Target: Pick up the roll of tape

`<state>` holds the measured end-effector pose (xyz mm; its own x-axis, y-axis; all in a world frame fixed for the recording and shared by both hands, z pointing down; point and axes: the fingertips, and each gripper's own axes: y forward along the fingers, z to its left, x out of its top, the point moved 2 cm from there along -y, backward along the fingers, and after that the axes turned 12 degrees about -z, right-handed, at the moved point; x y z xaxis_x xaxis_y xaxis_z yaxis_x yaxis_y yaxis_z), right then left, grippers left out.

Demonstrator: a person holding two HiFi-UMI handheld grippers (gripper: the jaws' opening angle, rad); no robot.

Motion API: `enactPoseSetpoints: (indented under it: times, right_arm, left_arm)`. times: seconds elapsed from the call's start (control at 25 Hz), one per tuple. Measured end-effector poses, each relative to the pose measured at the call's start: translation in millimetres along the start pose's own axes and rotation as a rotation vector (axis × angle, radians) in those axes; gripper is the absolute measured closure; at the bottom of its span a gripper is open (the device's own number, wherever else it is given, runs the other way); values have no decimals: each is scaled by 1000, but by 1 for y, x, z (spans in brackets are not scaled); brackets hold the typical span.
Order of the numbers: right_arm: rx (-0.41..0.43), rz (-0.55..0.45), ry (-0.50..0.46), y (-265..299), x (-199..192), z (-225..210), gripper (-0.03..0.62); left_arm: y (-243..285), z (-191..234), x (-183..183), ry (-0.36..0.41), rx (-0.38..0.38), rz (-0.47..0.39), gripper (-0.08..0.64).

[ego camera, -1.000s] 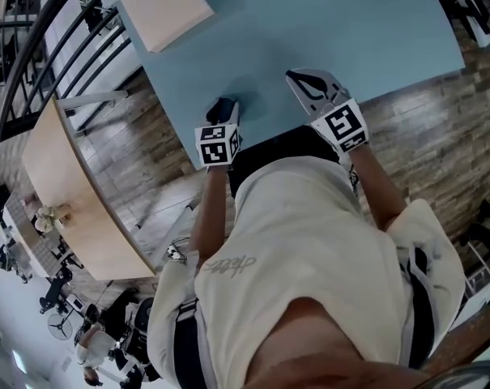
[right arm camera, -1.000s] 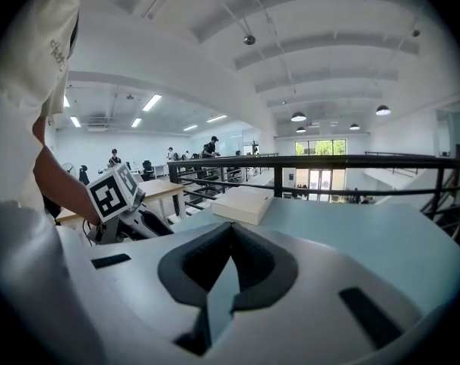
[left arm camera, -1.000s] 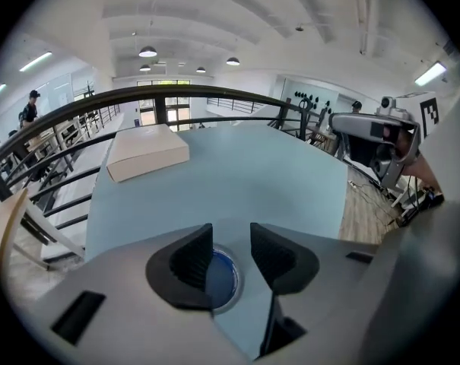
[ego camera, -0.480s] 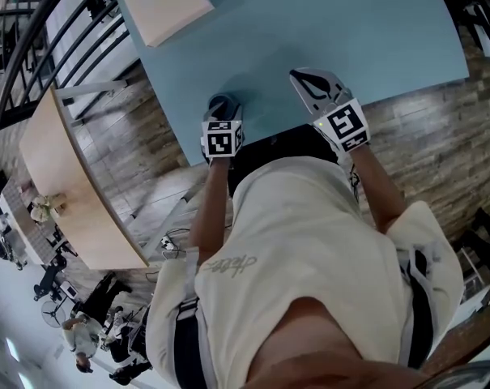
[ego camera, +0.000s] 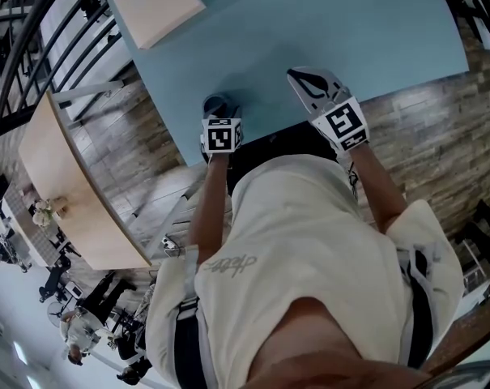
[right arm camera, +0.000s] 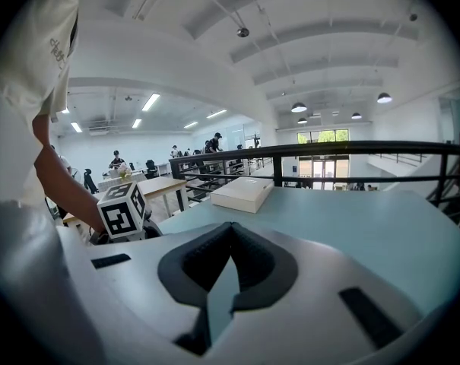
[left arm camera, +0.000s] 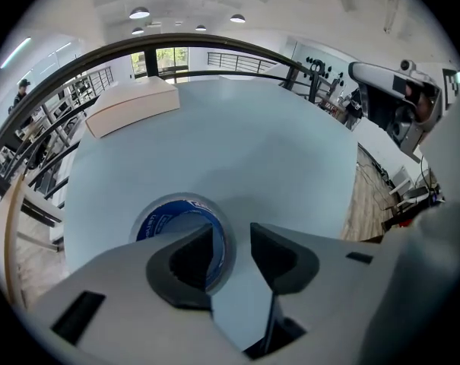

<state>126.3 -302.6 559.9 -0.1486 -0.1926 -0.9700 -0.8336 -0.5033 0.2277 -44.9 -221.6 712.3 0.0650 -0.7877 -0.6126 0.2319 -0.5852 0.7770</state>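
The roll of tape (left arm camera: 163,224), white outside with a blue printed core, lies flat on the light blue table (left arm camera: 252,143) near its front edge. My left gripper (left arm camera: 231,234) is open and astride the roll's wall, with one jaw inside the hole and the other outside. In the head view the left gripper (ego camera: 219,110) covers most of the roll. My right gripper (ego camera: 298,78) hovers over the table to the right of it. In its own view the right gripper (right arm camera: 230,233) is shut with nothing in it.
A flat beige box (ego camera: 151,6) lies at the table's far left corner, also seen as the box (right arm camera: 242,192). A black railing (ego camera: 34,47) runs beyond the left edge, with a wooden table (ego camera: 62,193) past it. Bare tabletop (ego camera: 350,31) stretches ahead.
The left gripper has edged a little forward onto the roll. The right gripper has hardly moved.
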Motion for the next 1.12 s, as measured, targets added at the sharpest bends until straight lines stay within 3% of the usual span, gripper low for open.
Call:
enactPoseSetpoints:
  times: [0.24, 0.4, 0.6, 1.12]
  right_arm:
    - [6, 12, 8, -1, -4, -3, 586]
    - [10, 13, 11, 2, -3, -6, 586]
    - [8, 19, 16, 4, -5, -7, 586]
    - [32, 22, -12, 15, -2, 8, 586]
  left_arm:
    - [3, 3, -3, -20, 16, 21, 391]
    - [5, 5, -4, -9, 29, 45, 481]
    - [5, 5, -4, -16, 28, 59, 490]
    - [-12, 15, 8, -51, 52, -46, 506]
